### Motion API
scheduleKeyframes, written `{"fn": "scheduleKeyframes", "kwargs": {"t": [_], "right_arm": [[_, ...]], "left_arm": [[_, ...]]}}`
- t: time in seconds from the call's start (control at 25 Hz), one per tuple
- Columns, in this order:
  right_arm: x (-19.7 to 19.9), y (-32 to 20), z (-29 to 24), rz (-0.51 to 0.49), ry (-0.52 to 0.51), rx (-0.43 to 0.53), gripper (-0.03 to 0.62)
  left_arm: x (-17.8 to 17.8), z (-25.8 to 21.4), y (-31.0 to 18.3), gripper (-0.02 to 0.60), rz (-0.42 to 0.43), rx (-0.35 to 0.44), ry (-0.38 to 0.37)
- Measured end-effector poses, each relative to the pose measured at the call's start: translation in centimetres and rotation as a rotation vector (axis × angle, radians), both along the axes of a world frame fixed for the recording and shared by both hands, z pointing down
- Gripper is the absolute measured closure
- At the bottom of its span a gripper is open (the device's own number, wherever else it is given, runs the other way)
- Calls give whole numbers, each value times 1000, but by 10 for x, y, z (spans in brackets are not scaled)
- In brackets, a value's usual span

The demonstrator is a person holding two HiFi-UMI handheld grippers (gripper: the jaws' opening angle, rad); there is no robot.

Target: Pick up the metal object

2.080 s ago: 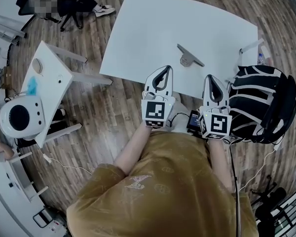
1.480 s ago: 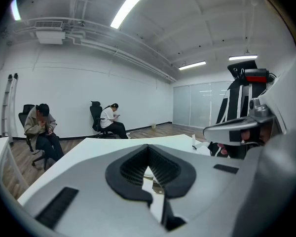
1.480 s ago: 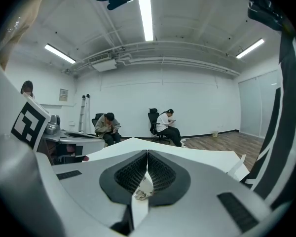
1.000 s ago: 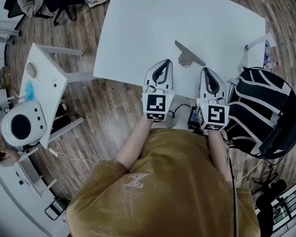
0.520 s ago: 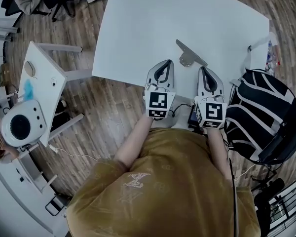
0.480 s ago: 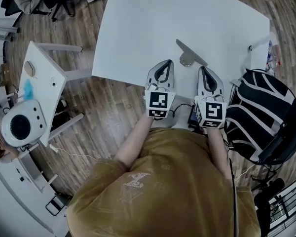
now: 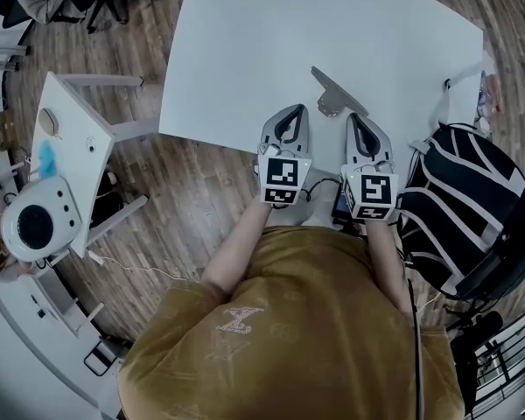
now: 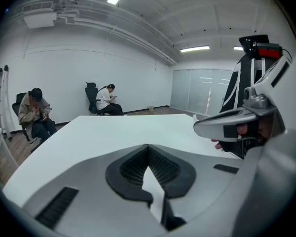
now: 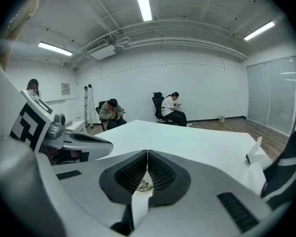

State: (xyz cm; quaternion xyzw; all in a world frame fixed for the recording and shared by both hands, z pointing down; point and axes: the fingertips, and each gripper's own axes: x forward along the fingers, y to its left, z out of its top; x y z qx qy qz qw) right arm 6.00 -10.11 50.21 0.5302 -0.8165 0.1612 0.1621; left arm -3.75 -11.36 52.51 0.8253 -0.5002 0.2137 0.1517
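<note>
1. The metal object (image 7: 337, 94) lies flat on the desk (image 7: 245, 51), close to the near edge and right of that edge's middle. It is not lifted yet.
2. Its long axis runs diagonally, from far-left down toward near-right. A rounded tab sticks off the side facing the near edge.
3. The right gripper (image 7: 356, 125) has its jaws closed tip to tip, with nothing in them. The object is just ahead of its tip, slightly left.
4. The left gripper (image 7: 290, 116) is also closed and empty, at the near edge. The object lies ahead and to its right, a bit further off.
5. Judgement: the right gripper is nearer, so the pick is likely its job. It must open first, then straddle the bar across its narrow width, not along the diagonal.
6. The head view gives the object's whole outline and both grippers.
7. The right gripper view shows only a sliver of the object (image 9: 143, 185), through the gap under the closed tips.
8. The left gripper view shows no object, only bare desk and the other gripper at its right.
</note>
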Motion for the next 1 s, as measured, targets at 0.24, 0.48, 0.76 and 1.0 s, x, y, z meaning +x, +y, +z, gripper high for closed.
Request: {"fn": "scheduleKeyframes", "kwargs": {"t": [0.24, 0.48, 0.76, 1.0], "right_arm": [[-9, 1, 21, -29, 15, -50, 585], [-15, 1, 38, -56, 49, -67, 585], [-24, 3, 59, -123, 128, -85, 585], [-25, 5, 76, -150, 168, -118, 583]], "left_arm": [[0, 11, 1, 580, 7, -35, 1], [1, 27, 3, 580, 12, -67, -8], [1, 41, 4, 580, 8, -103, -9], [5, 48, 4, 580, 15, -116, -12]]}}
